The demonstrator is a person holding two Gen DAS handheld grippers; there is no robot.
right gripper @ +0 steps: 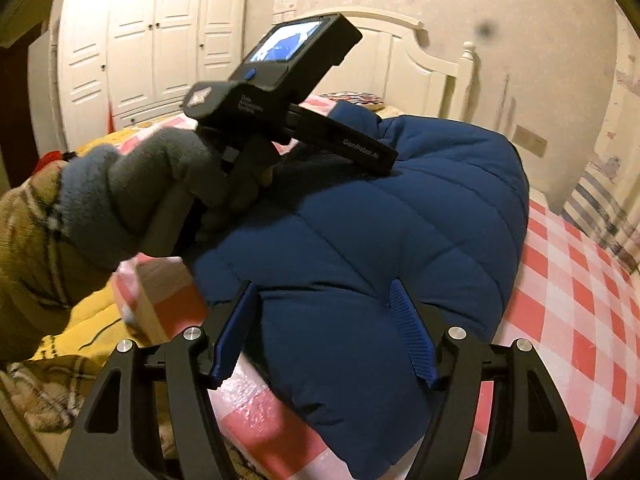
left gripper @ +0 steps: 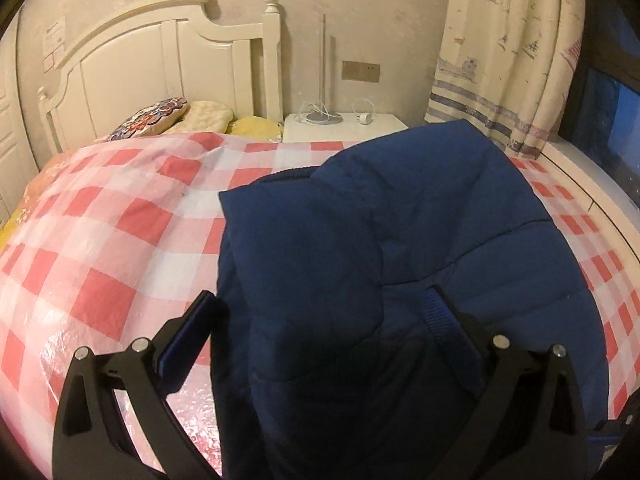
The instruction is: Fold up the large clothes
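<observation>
A dark blue quilted puffer jacket (left gripper: 400,248) lies folded on the red-and-white checked bed cover (left gripper: 104,240). My left gripper (left gripper: 320,304) is open, its jaws wide apart just above the jacket's near part. In the right wrist view the jacket (right gripper: 380,232) fills the middle. My right gripper (right gripper: 324,300) is open over the jacket's near edge. The left gripper's body (right gripper: 280,100), held by a gloved hand (right gripper: 152,192), hovers over the jacket's far left part; its fingertips are hidden from this view.
A white headboard (left gripper: 160,64) and pillows (left gripper: 152,118) stand at the far end. A white nightstand (left gripper: 344,128) with a lamp base sits beside the bed. A curtain (left gripper: 512,48) hangs at right. White wardrobes (right gripper: 152,40) and a yellow blanket (right gripper: 80,332) are at left.
</observation>
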